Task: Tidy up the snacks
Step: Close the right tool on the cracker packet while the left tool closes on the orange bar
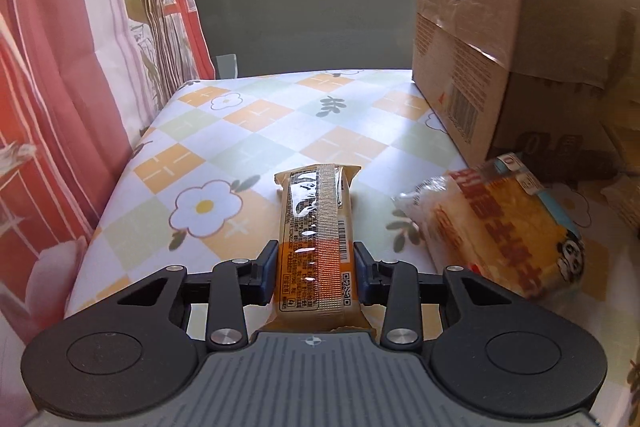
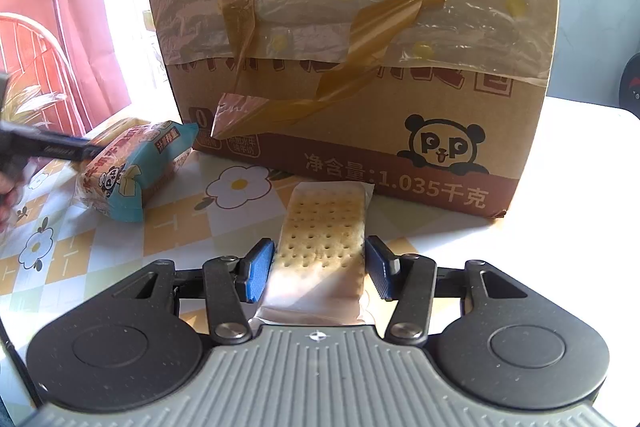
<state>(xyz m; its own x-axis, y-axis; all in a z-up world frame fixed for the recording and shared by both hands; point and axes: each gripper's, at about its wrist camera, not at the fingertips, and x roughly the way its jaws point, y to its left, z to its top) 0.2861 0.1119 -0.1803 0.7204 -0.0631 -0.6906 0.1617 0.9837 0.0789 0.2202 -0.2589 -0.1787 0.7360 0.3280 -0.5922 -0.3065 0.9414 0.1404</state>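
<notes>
Meanwhile, on a tabletop (image 1: 248,131) covered in a flower-and-check cloth, two handheld grippers each grip a snack beside a taped cardboard box (image 2: 352,75) printed with a panda. To the left of the box, the left gripper (image 1: 316,267) has its jaws pinching an orange wrapped snack bar (image 1: 316,227), which points away toward the tabletop's far edge. Directly in front of the box, the right gripper (image 2: 320,263) has its jaws closed on a clear-wrapped cracker pack (image 2: 324,239), its far end near the box's base. A bread bag (image 2: 132,171) lies at the box's front left corner.
</notes>
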